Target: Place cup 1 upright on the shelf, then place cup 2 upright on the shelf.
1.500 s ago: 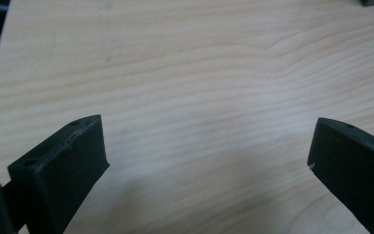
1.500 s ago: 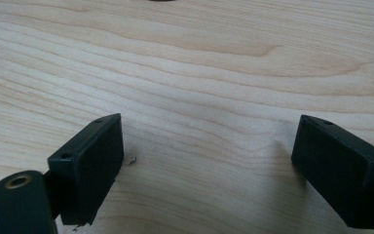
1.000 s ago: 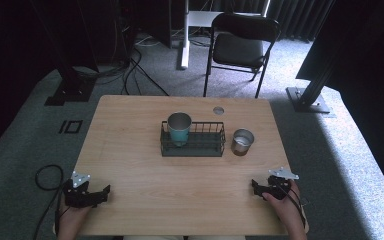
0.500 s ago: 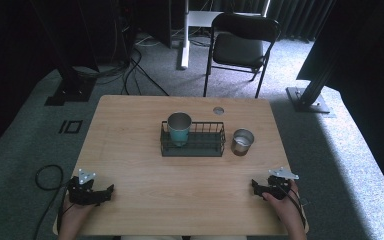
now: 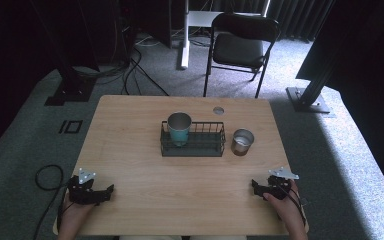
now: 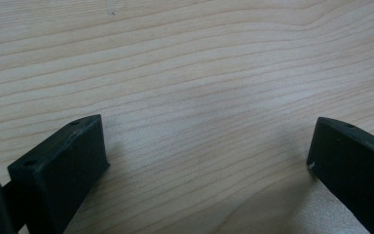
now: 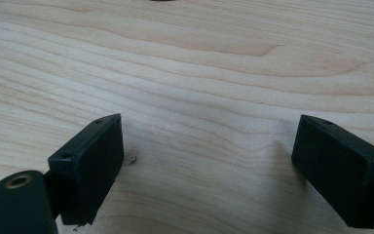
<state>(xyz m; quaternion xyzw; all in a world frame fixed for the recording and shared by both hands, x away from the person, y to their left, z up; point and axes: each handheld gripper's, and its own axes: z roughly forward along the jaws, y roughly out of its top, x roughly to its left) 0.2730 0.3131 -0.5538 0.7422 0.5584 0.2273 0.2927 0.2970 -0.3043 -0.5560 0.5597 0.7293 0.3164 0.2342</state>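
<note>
Near the table's (image 5: 130, 150) front-left corner, the left gripper (image 5: 107, 191) is seen shifted slightly, jaws wide like the right gripper's (image 5: 254, 186), so the teal metal cup (image 5: 179, 128) in the black wire basket (image 5: 194, 147) is judged unapproached.

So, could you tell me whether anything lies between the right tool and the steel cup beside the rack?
Nothing visible does. The right tool rests open at the table's near edge, and only bare wood lies between it and the steel cup. The wire rack, holding the teal cup, stands to the cup's left, off that line.
</note>
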